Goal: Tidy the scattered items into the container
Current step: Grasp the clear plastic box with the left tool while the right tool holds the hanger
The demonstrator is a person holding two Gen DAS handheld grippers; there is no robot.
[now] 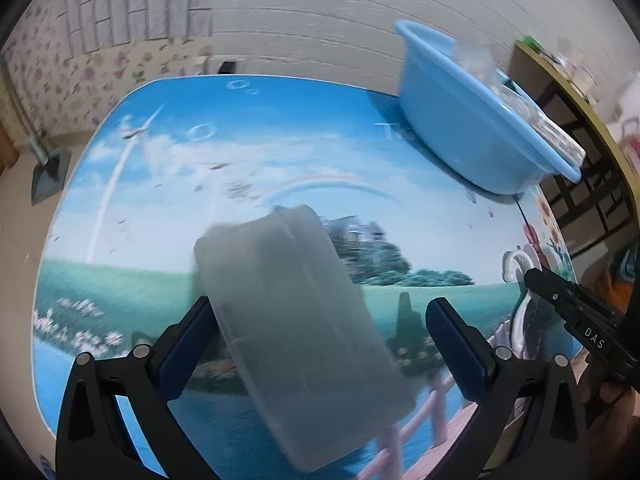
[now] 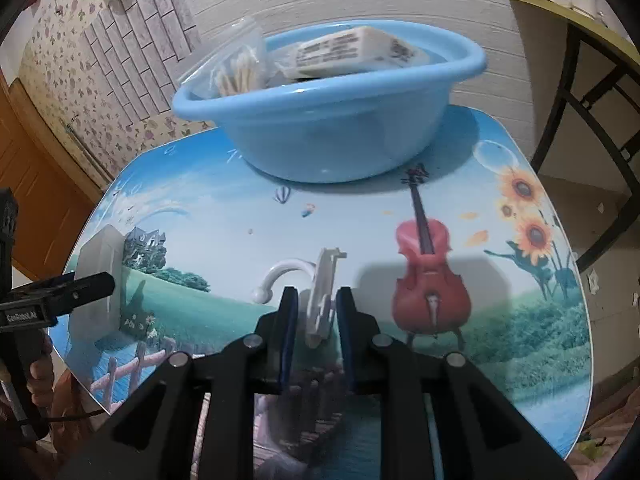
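I am in the picking step, with two items left on the counter [image 2: 460, 380], which has a printed landscape picture on its top. The round light-blue plastic basin [image 2: 328, 120] stands at the far edge of it, in the upper middle of the right wrist view, and it already holds a clear bag of cotton swabs [image 2: 236, 68] and a white printed box [image 2: 352, 50].

My right tongs [image 2: 316, 320] are closed on the white plastic hook-shaped piece [image 2: 320, 300], low in the middle of that frame. The pads are on both sides of its flat stem, and the curved arm of it sticks out to the left. I judge that it is gripped, but I cannot say if it is already off the surface.

My left tongs [image 1: 320, 344] are open. The frosted translucent rectangular plastic box [image 1: 296, 332] lies between the fingers in the lower middle of the left wrist view, set diagonally. The left pad [image 1: 188, 344] seems to be at its edge and the right pad [image 1: 452, 344] stands apart from it, so it is not held.

Next, I think the right side must lift the hook piece and carry it over the basin rim before releasing. The left side should turn to meet the box squarely, then close. The box looks smooth and wide, so it may slip.
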